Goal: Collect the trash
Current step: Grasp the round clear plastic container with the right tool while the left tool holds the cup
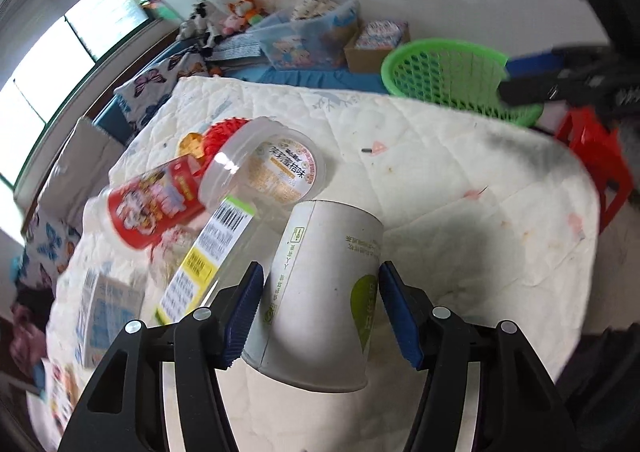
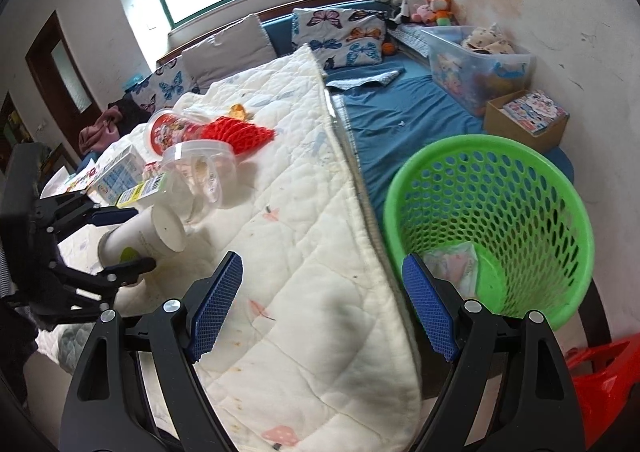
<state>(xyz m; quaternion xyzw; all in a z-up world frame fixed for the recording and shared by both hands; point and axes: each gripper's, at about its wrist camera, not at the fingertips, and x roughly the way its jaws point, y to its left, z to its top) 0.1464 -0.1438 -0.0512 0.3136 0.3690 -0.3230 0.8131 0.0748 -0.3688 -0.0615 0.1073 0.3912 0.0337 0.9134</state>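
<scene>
A white paper cup [image 1: 320,292] is seen lying on its side on the quilt [image 1: 460,220], between the blue pads of the left gripper [image 1: 320,316]. The left pad is touching or just beside the cup wall and the right pad is at its edge; whether the cup is truly pinched cannot be told. In the right wrist view the same cup [image 2: 148,236] is seen with its base toward the camera, framed by the left gripper [image 2: 128,240].

Just beyond the cup, more trash is piled: a clear tub [image 1: 264,168], a red cup [image 1: 156,204], a clear labelled container [image 1: 212,260], a red mesh piece [image 2: 240,136] and a small carton [image 2: 120,172].

The right gripper [image 2: 320,308] is held released, jaws wide, nothing between them, over the quilt edge. A green basket [image 2: 492,228] is placed beside the quilt on the blue sheet [image 2: 400,112], with some crumpled paper [image 2: 452,264] inside. A red stool [image 1: 596,160] is seen near the basket.
</scene>
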